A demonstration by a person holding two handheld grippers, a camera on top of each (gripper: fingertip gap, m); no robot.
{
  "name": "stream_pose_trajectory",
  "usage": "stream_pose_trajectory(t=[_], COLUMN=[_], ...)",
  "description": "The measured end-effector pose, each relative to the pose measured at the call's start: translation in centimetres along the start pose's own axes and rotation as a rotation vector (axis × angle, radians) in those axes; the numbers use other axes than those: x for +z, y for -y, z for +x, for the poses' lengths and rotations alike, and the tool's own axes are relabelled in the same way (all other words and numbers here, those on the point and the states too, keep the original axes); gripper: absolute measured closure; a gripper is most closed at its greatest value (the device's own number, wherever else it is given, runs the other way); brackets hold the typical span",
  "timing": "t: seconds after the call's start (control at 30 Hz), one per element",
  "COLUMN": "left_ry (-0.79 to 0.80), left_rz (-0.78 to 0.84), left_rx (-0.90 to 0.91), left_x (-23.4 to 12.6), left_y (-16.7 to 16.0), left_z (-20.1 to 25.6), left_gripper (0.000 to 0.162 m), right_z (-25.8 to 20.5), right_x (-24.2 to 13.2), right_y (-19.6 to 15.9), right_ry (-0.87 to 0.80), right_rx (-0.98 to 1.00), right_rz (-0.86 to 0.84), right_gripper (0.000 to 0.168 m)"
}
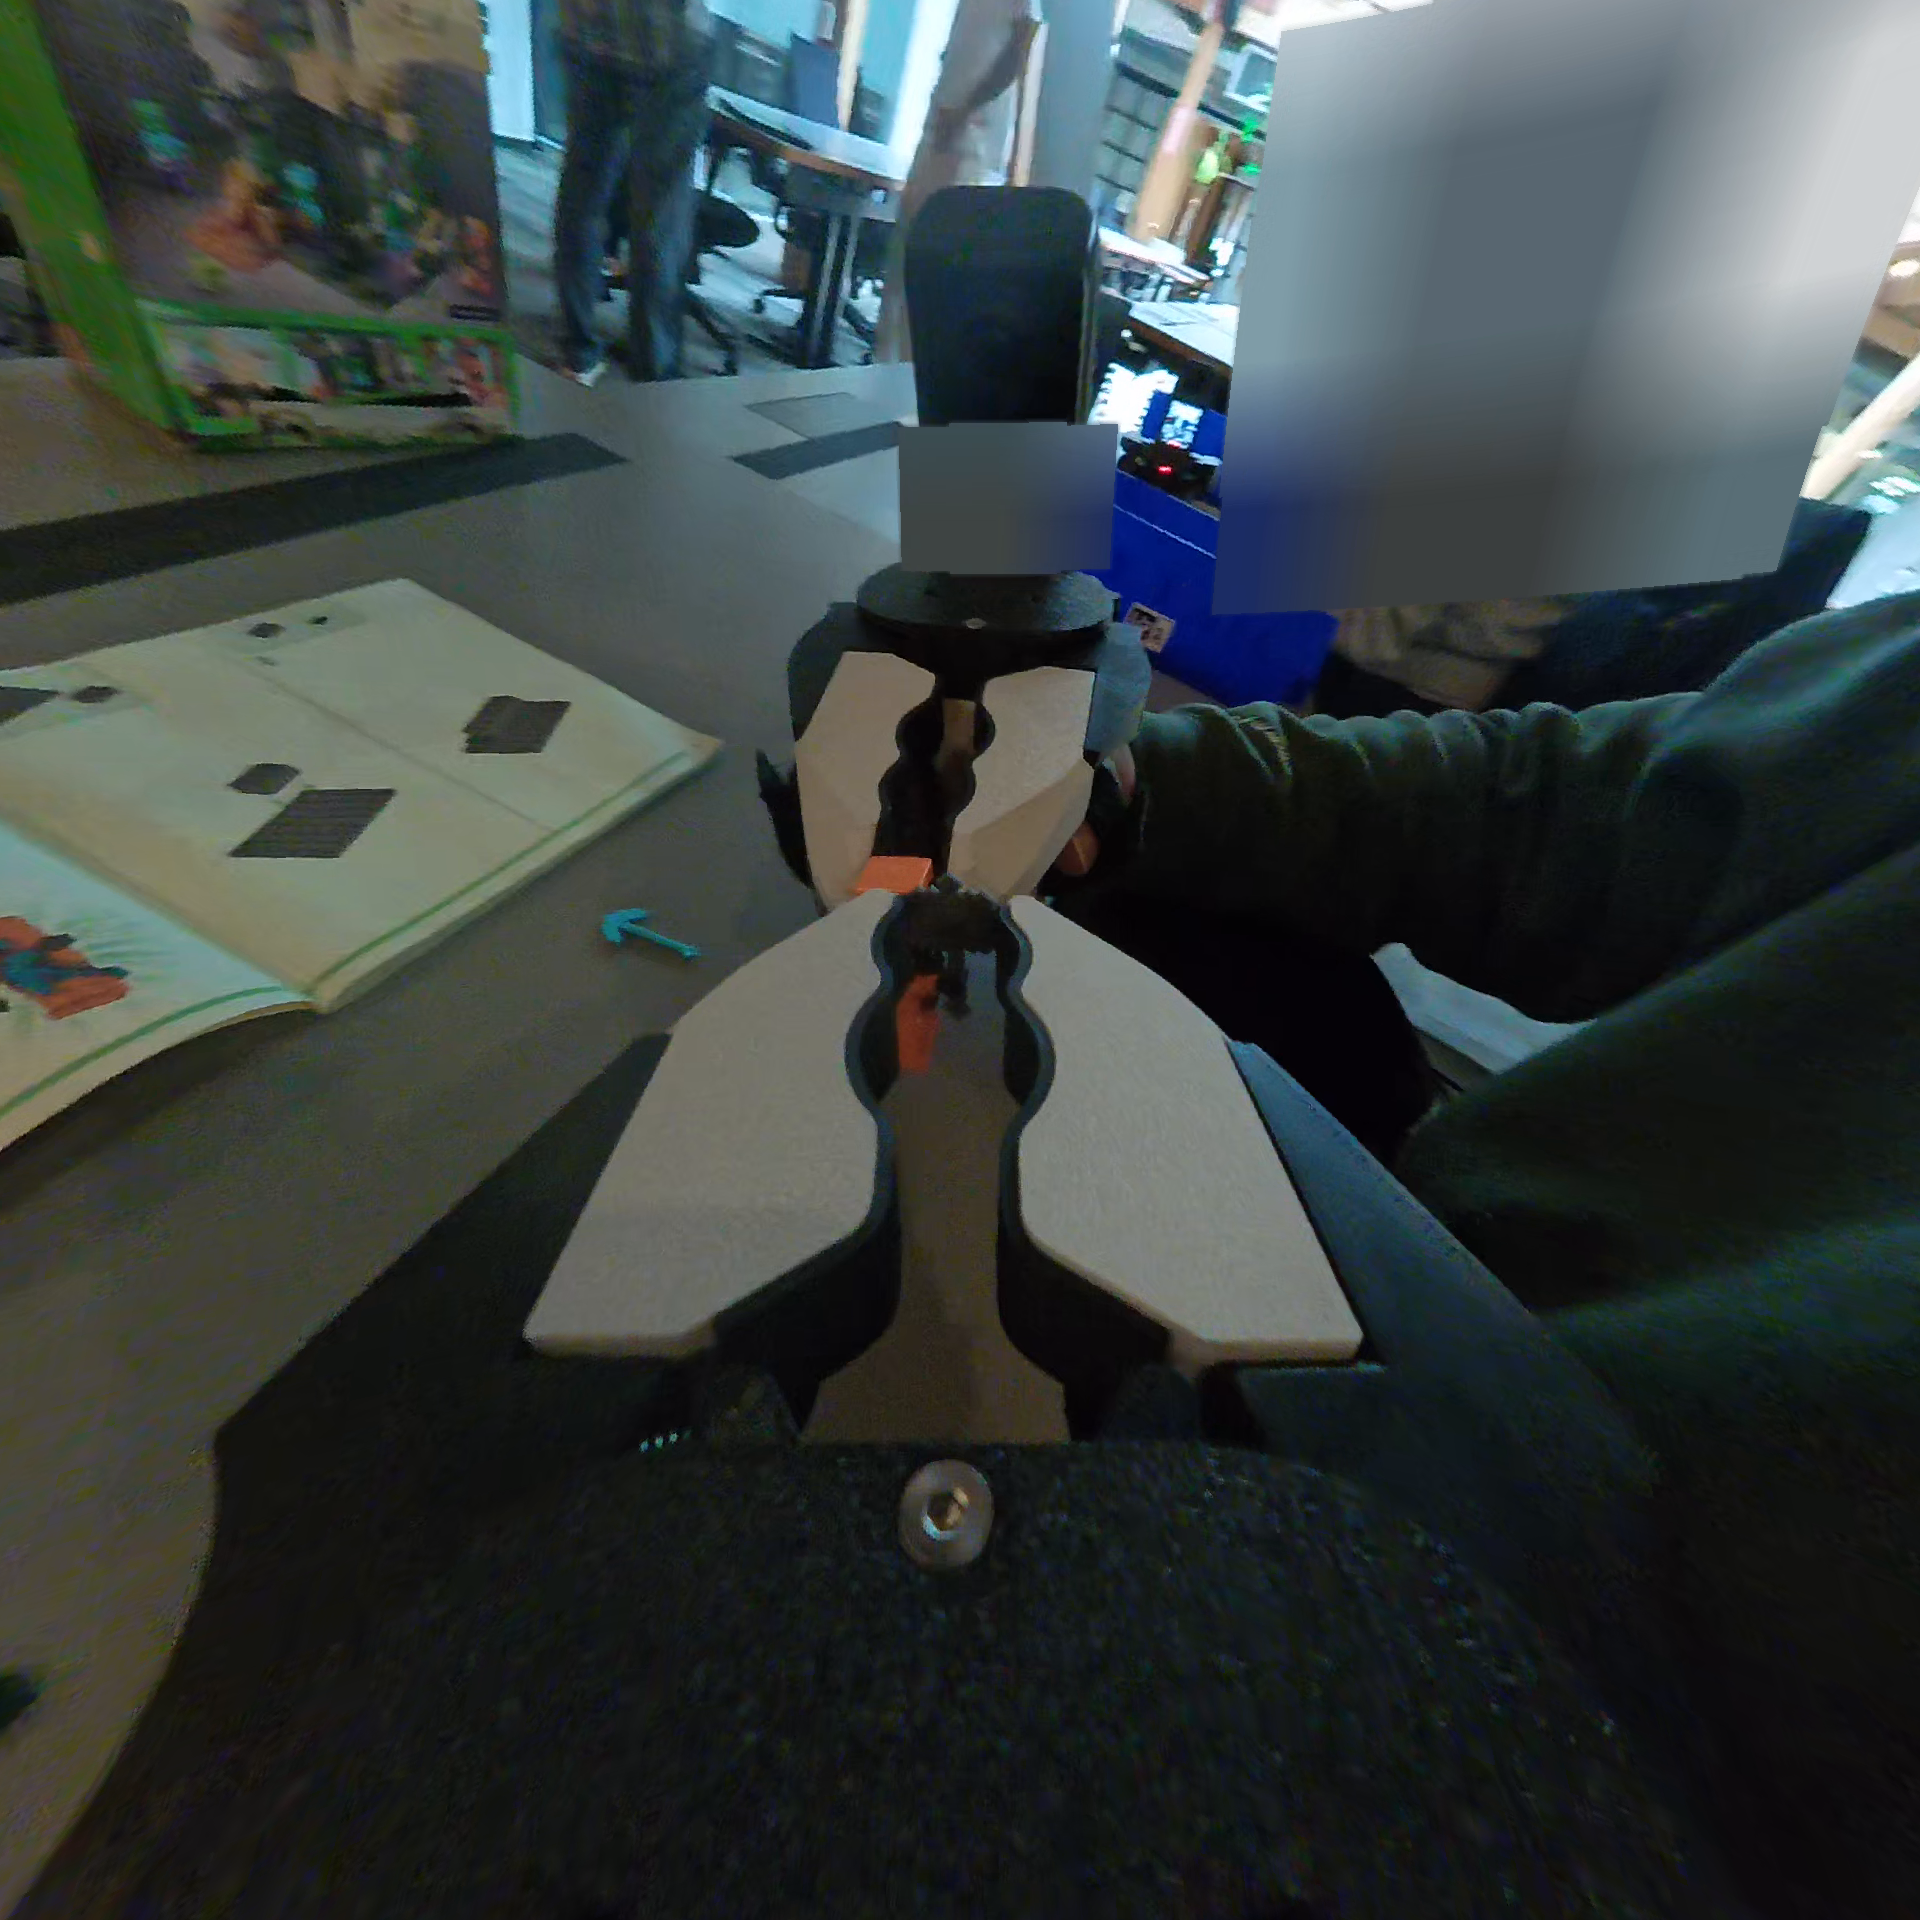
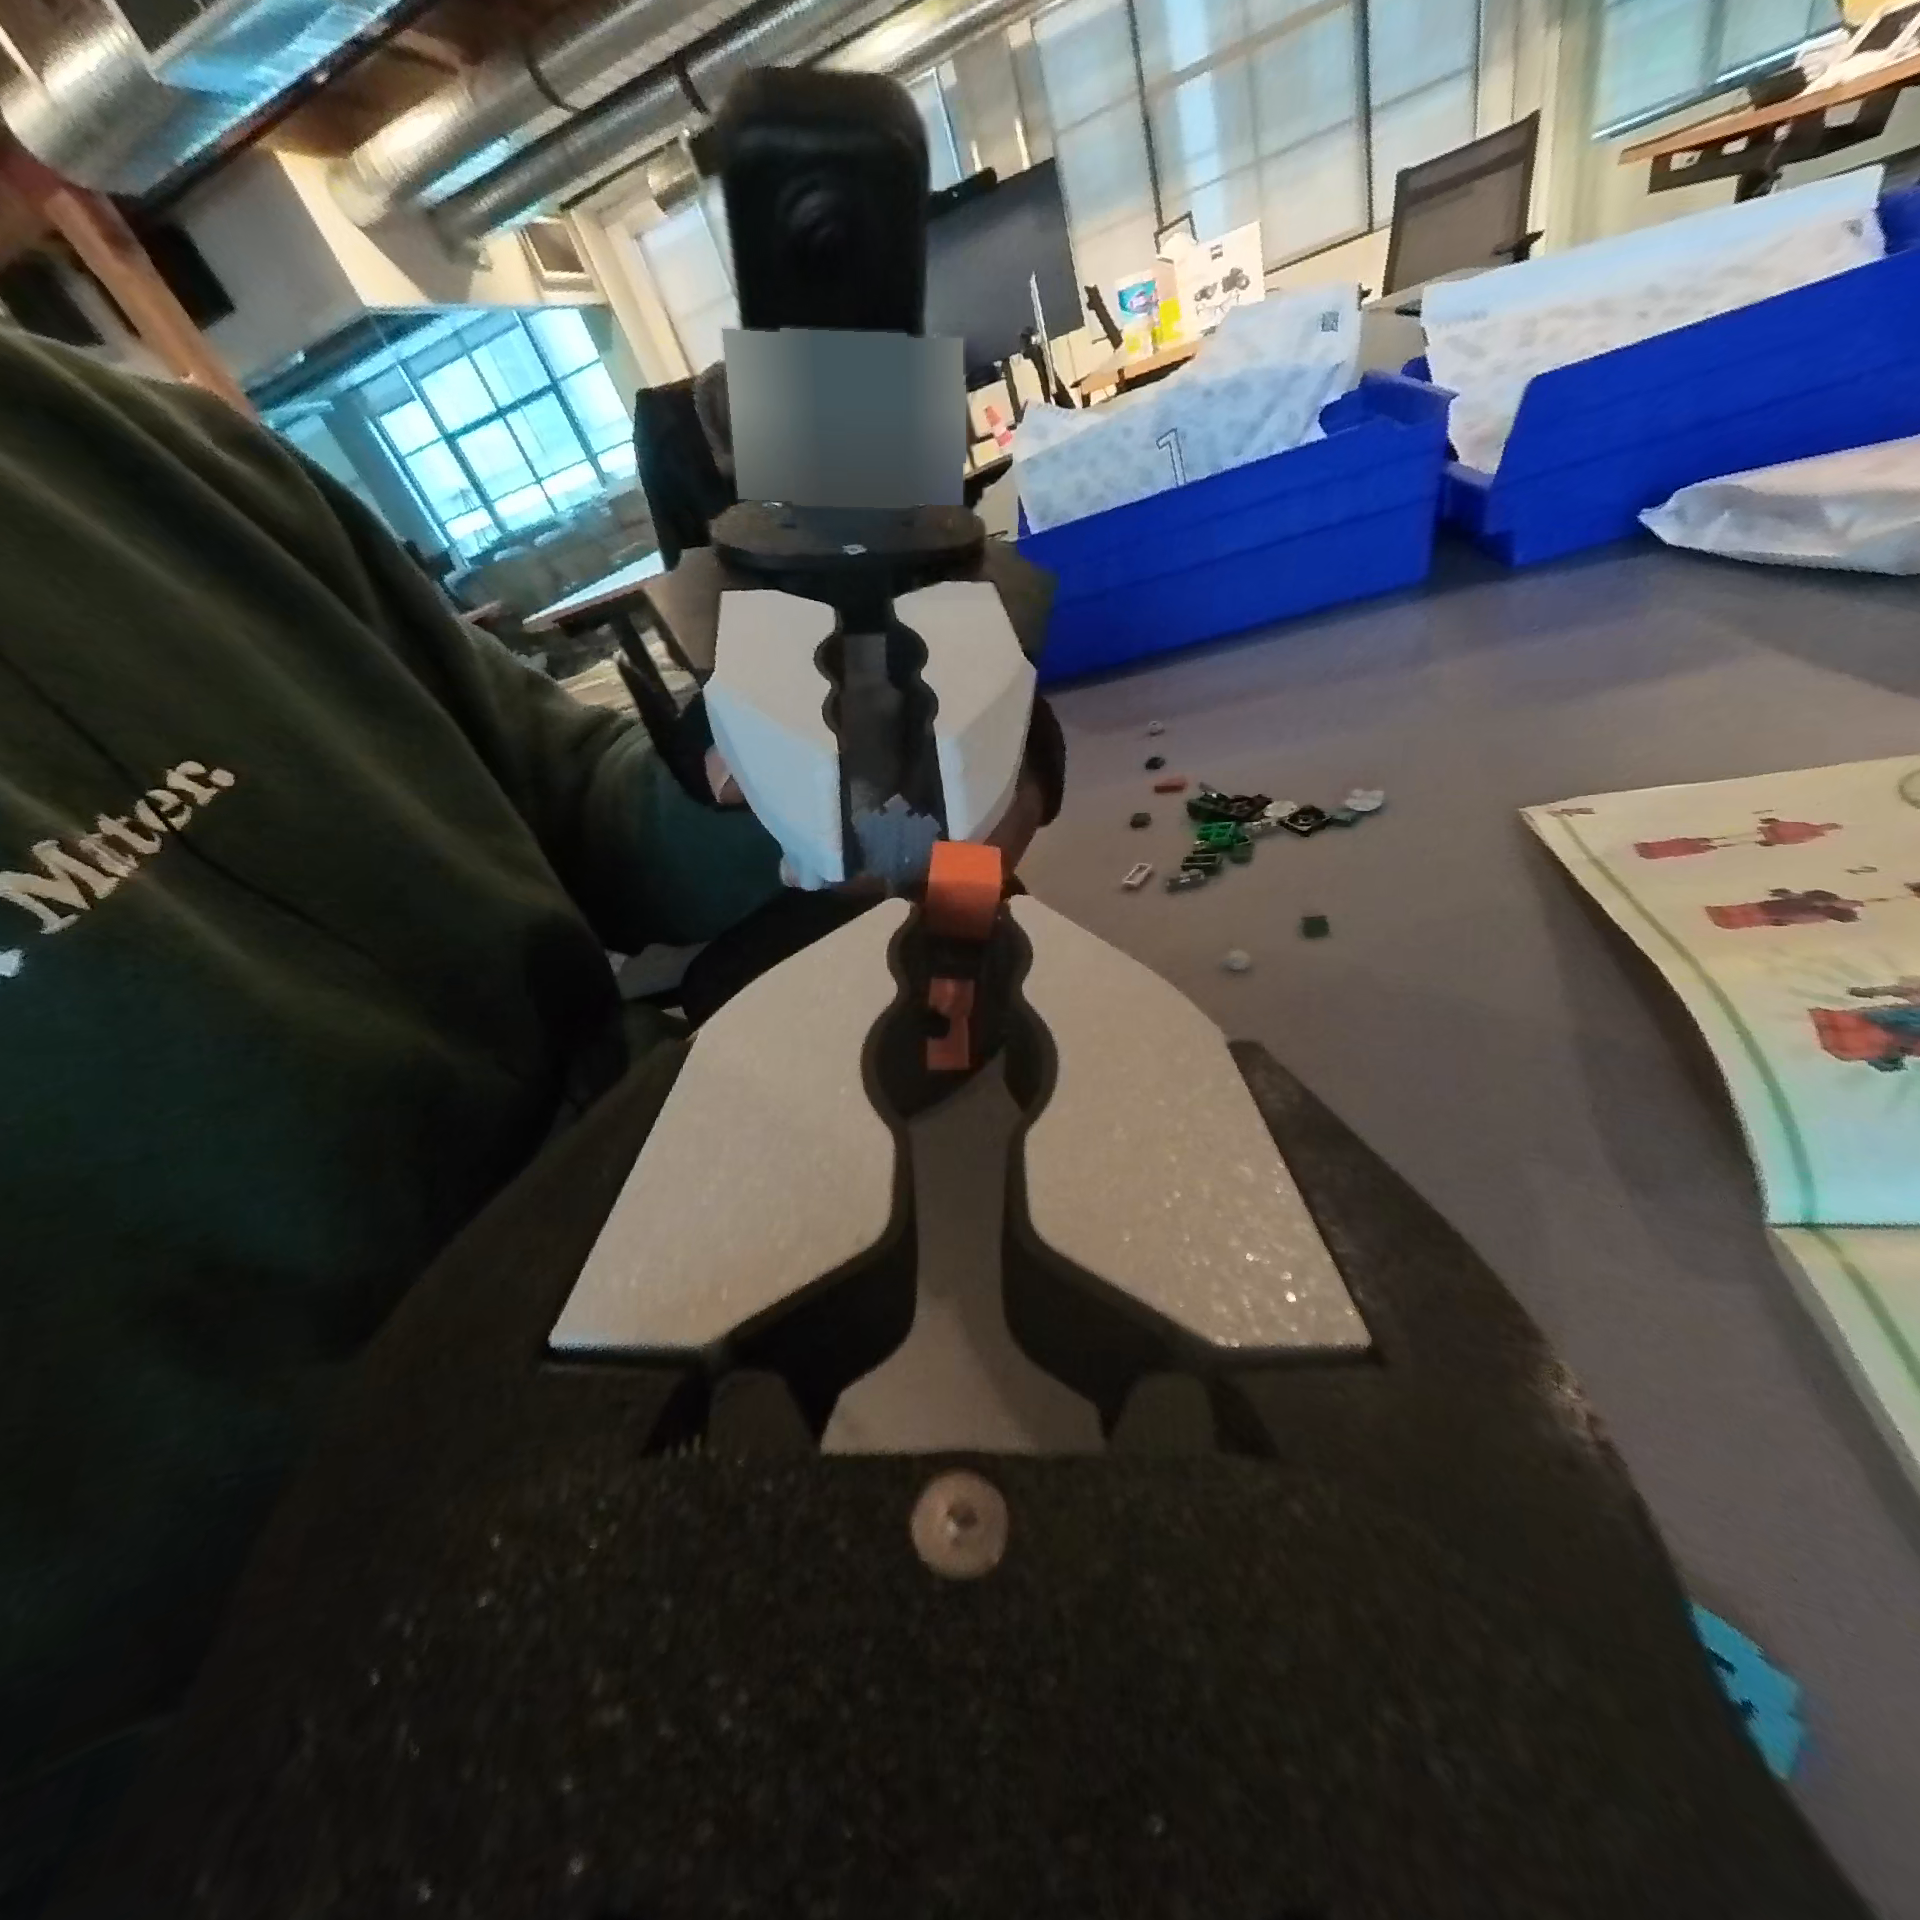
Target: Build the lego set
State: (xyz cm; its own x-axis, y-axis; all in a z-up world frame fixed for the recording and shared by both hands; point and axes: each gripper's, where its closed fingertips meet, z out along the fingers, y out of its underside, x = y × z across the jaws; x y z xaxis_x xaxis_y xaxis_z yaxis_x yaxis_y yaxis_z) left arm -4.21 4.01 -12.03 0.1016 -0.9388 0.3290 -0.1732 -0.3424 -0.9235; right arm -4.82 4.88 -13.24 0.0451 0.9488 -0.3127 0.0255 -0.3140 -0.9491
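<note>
The two grippers face each other tip to tip above the grey table [image 2: 1455,727]. My left gripper [image 1: 945,906] is shut on a small dark grey Lego piece [image 1: 948,930]; that piece also shows in the right wrist view [image 2: 896,840]. My right gripper [image 2: 961,906] is shut on an orange Lego piece [image 2: 962,881], seen in the left wrist view as an orange brick [image 1: 891,873] at the far gripper's tip. More orange [image 2: 951,1023] hangs below between the fingers. The grey and orange pieces meet at the tips; whether they are joined is hidden.
An open instruction booklet [image 1: 312,790] lies left of the grippers and also shows in the right wrist view [image 2: 1766,987]. A teal pickaxe piece [image 1: 649,932] lies beside it. A pile of loose pieces [image 2: 1236,821], blue bins [image 2: 1247,561] and the set's box [image 1: 291,229] stand farther off. My two grippers' fingertips are within a few centimetres of each other.
</note>
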Motion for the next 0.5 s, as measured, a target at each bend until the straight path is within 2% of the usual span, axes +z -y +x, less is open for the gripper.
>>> stream_pose_trajectory(t=[0.23,0.37,0.5], left_ry=[-0.010,0.047,0.086], left_rz=[0.013,0.037,0.044], left_rx=[0.002,0.031,0.029], left_x=[-0.2,-0.6,-1.0], left_y=[0.4,0.6,0.5], left_z=[0.1,-0.2,-0.5], left_gripper=[0.146,0.139,0.140], right_z=[0.0,0.4,0.9], right_x=[0.0,-0.2,-0.4], right_y=[0.3,0.5,0.4], right_ry=[-0.016,-0.039,-0.064], right_rx=[-0.005,-0.003,0.002], right_rz=[0.011,0.019,0.017], right_gripper=[0.157,0.157,0.157])
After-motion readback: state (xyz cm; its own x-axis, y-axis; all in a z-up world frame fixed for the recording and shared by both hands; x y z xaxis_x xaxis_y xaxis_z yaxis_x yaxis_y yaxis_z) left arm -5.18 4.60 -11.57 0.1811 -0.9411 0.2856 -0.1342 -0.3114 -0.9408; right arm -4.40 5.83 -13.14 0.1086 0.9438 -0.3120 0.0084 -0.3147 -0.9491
